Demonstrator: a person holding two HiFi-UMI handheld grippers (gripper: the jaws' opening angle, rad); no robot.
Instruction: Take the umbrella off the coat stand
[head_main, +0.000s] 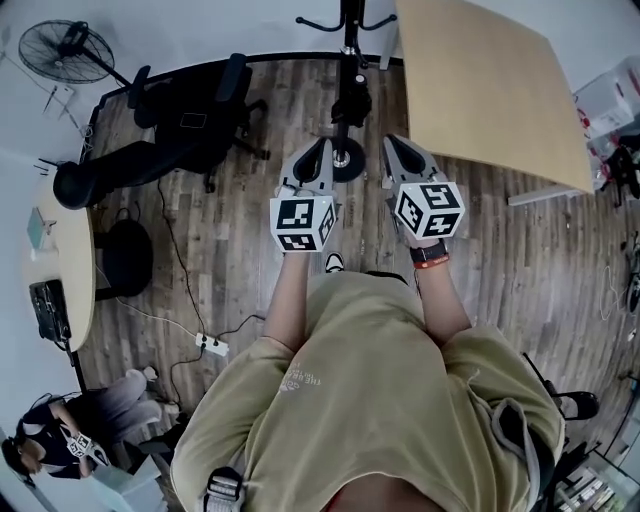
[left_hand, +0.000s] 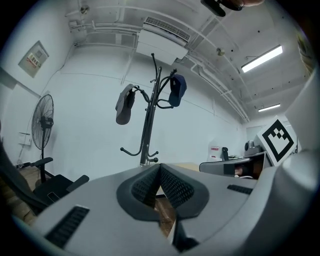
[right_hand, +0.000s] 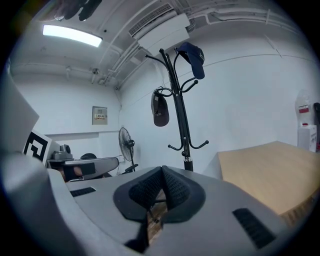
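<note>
The left gripper (head_main: 318, 150) and the right gripper (head_main: 396, 146) both had their jaws pressed together on nothing, well apart from the umbrella (left_hand: 124, 105), which I took to be the grey bundle hanging from an upper hook of the coat stand (left_hand: 147, 125). I judged that a reach without opening first would only push it, and a sideways pull could rock the stand or shake off the blue cap (left_hand: 177, 89). The stand stood on a wooden floor (head_main: 240, 250) in a white room, beside a pale table (head_main: 480, 80), with black office chairs (head_main: 190, 125) and a fan (head_main: 60, 50).

Bright ceiling strip lights (right_hand: 70, 34), fisheye-warped edges
</note>
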